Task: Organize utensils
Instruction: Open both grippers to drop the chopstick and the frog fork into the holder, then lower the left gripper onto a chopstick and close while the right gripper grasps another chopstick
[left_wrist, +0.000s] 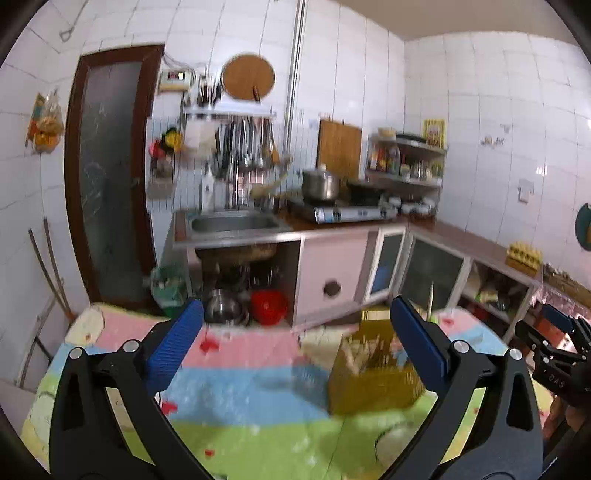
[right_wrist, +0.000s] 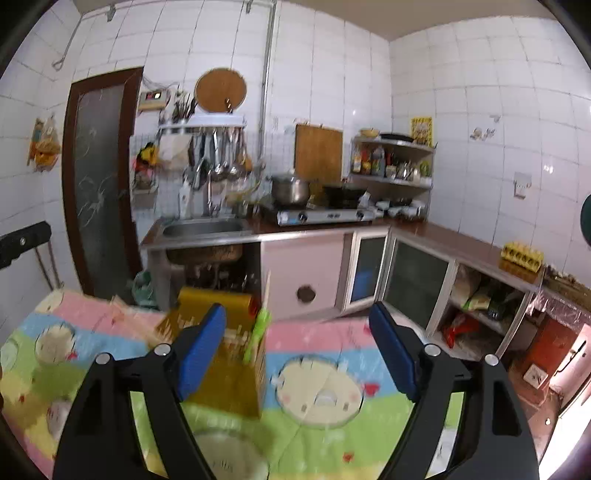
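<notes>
A translucent yellow utensil box (left_wrist: 373, 380) stands on a table covered with a pastel cartoon cloth (left_wrist: 240, 387). Pale sticks, blurred, lie inside it. My left gripper (left_wrist: 295, 314) is open above the cloth, and the box sits just inside its right finger (left_wrist: 417, 343) with nothing between the pads. In the right wrist view the same box (right_wrist: 221, 376) holds a green-handled utensil (right_wrist: 258, 332) that stands upright. My right gripper (right_wrist: 297, 314) is open, its left finger (right_wrist: 201, 350) in front of the box. Neither gripper holds anything.
Beyond the table runs a kitchen counter with a steel sink (left_wrist: 232, 223), a gas stove (left_wrist: 343, 212) with a pot (left_wrist: 319, 184), and cabinets below. A dark door (left_wrist: 107, 184) is at the left. The right gripper (left_wrist: 554, 332) shows at the left view's right edge.
</notes>
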